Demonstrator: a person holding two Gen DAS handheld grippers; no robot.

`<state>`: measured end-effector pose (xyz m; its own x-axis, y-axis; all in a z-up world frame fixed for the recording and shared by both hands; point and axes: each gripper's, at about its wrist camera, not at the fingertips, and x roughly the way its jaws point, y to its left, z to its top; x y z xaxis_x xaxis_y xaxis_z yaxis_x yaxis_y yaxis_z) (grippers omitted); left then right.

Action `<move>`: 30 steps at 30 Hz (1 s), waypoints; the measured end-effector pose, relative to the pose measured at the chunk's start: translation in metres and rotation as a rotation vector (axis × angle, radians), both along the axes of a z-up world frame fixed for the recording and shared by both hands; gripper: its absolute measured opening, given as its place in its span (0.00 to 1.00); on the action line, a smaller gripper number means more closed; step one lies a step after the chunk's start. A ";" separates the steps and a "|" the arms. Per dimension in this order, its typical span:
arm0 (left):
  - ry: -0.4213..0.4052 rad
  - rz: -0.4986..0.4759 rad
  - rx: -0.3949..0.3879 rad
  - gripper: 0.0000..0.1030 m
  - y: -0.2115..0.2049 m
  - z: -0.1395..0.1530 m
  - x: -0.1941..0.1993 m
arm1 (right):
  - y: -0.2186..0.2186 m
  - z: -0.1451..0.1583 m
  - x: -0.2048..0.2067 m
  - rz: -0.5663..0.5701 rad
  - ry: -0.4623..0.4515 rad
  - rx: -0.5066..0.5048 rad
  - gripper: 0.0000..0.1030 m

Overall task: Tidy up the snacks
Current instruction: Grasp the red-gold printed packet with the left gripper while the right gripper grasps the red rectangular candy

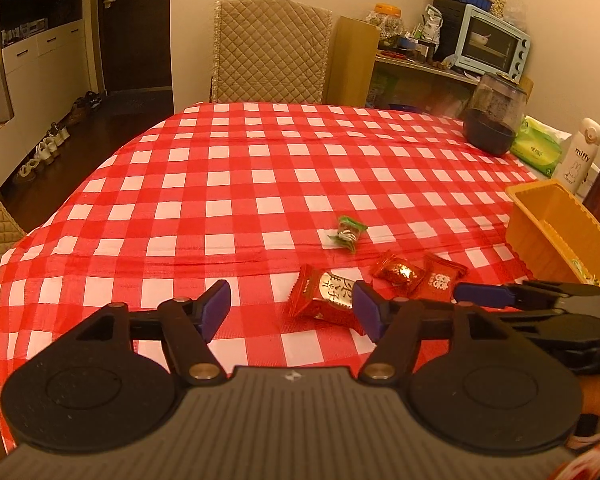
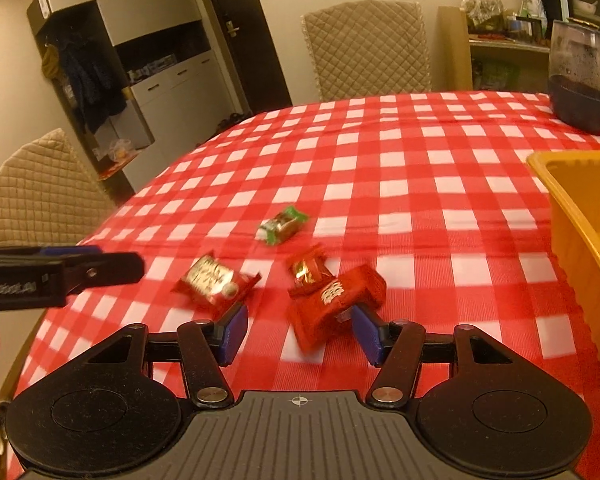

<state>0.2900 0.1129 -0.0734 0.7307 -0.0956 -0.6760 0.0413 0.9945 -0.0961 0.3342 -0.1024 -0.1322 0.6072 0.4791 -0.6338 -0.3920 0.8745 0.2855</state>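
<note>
Checkered tablecloth (image 1: pixel 220 184); both grippers, left (image 1: pixel 290 310) and right (image 2: pixel 298 330), spread wide, empty. Candies (image 2: pixel 332 300) look light, crinkly, slippery; pinch across the middle.

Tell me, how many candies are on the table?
4: a green candy farthest out, a big red one by the left gripper, a foil one, a red one nearest the bin. More may hide inside.

This is a home dining room: a table under a red-and-white checked tablecloth (image 1: pixel 260 168) has a quilted chair (image 1: pixel 270 48) at 12 o'clock. At 2 o'clock a cluttered shelf holds a toaster oven (image 1: pixel 494 42). At 10 o'clock, shoes (image 1: pixel 48 146) line white cabinets (image 1: pixel 44 60) beside a dark door (image 1: pixel 136 20).
</note>
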 end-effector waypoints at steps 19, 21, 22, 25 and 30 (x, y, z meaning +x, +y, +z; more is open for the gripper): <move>0.052 -0.011 -0.026 0.67 -0.004 -0.016 0.008 | 0.019 -0.020 0.014 -0.042 -0.098 -0.167 0.29; 0.052 -0.018 -0.015 0.67 -0.006 -0.019 0.011 | 0.016 -0.018 0.015 -0.045 -0.094 -0.168 0.28; 0.052 -0.022 -0.010 0.67 -0.007 -0.021 0.013 | 0.014 -0.017 0.015 -0.054 -0.090 -0.169 0.28; 0.046 -0.033 -0.005 0.67 -0.008 -0.025 0.020 | 0.008 -0.015 0.014 -0.073 -0.084 -0.162 0.28; 0.027 -0.044 -0.034 0.66 -0.007 -0.031 0.031 | -0.004 -0.009 0.014 -0.106 -0.079 -0.138 0.22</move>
<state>0.3212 0.1055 -0.1042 0.7070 -0.1508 -0.6909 0.0820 0.9879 -0.1317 0.3479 -0.1067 -0.1411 0.7002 0.3218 -0.6373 -0.3121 0.9408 0.1321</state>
